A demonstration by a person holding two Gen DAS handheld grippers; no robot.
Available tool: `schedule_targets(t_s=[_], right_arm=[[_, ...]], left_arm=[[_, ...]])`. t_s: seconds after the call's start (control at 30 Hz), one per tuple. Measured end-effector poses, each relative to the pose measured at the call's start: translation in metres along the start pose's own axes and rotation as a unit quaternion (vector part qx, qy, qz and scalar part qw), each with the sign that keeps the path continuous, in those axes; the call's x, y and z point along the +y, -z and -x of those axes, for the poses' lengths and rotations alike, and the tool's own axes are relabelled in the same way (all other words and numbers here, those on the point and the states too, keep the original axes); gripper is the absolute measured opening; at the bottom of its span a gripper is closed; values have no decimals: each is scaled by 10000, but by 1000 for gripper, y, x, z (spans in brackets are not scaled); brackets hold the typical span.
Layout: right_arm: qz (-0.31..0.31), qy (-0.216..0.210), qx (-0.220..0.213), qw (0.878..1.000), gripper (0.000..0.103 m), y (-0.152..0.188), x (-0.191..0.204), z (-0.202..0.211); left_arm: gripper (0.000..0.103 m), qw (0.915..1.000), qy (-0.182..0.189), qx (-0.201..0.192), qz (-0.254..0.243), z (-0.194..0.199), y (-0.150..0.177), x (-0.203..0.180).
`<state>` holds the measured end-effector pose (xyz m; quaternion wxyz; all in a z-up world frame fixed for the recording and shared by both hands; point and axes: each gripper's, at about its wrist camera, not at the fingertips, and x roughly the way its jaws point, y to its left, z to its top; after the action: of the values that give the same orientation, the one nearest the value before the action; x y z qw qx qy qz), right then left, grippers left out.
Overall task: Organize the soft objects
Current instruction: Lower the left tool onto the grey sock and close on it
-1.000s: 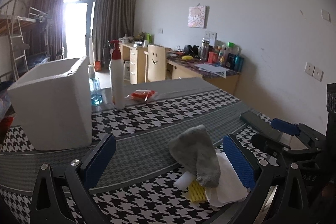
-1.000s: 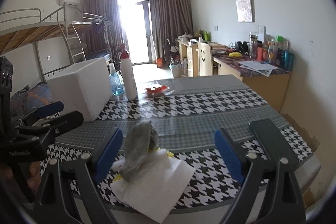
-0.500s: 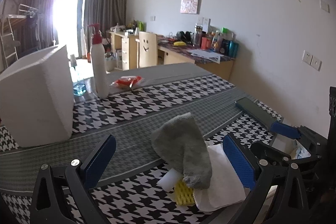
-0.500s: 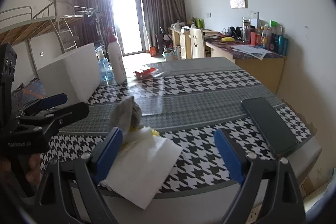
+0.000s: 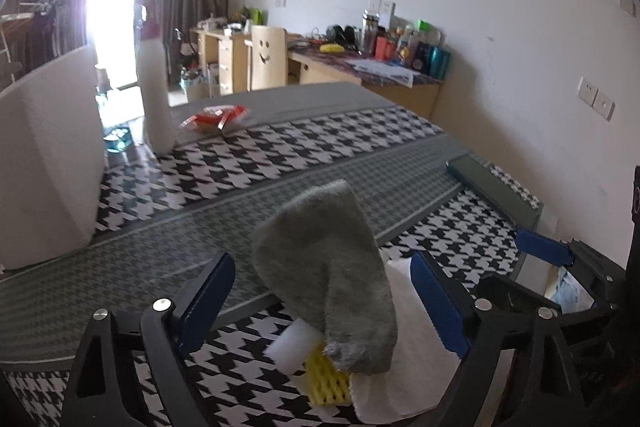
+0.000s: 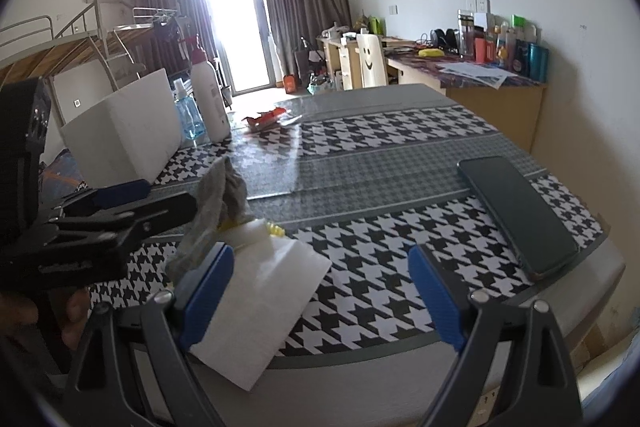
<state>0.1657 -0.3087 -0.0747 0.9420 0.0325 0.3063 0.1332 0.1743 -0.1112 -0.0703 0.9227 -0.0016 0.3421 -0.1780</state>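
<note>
A grey cloth (image 5: 336, 267) stands crumpled on a pile at the table's near edge, over a white sponge block (image 5: 294, 345), a yellow mesh sponge (image 5: 328, 383) and a white sheet (image 5: 404, 359). My left gripper (image 5: 320, 301) is open, its blue pads on either side of the cloth, not touching it. My right gripper (image 6: 320, 291) is open and empty; its left pad lies over the white sheet (image 6: 264, 303). The grey cloth (image 6: 220, 195) sits beyond it, partly hidden by the left gripper's body.
A white foam box (image 5: 44, 155) stands at the far left. A white pump bottle (image 5: 156, 95), a blue bottle (image 6: 188, 115) and a red wrapper (image 5: 216, 117) are at the back. A dark phone (image 6: 516, 211) lies at the right edge of the houndstooth table (image 5: 320, 147).
My left gripper has moved right and closer, so the grey cloth now sits between its pads. My right gripper has shifted right, away from the pile.
</note>
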Motion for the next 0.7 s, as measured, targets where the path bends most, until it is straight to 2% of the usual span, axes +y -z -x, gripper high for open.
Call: schedule_targets(t_s=[0.13,0.2,0.4,0.47,0.7], right_arm=[[-95,-46,102,9999,92,2,-5,-7],[-92,-79,123,9999,92,3,-5,-8],[-132,-164,198,9996,92,6,-5,-11],[-182,-202,238,9993,92,7,-6,-12],[-196,-352,418,9983,92,13,0,-18]], left_arm=[[85,10000,-58,51,-50,-7,0,-5],[80,9999,-66,96,-113,-11,0,-7],[58,9993,-56,370,-48,-25,4,-5],[47,9990,36,454,-30,-28,5,-4],[23,9991,150,400,42,-24,5,-2]])
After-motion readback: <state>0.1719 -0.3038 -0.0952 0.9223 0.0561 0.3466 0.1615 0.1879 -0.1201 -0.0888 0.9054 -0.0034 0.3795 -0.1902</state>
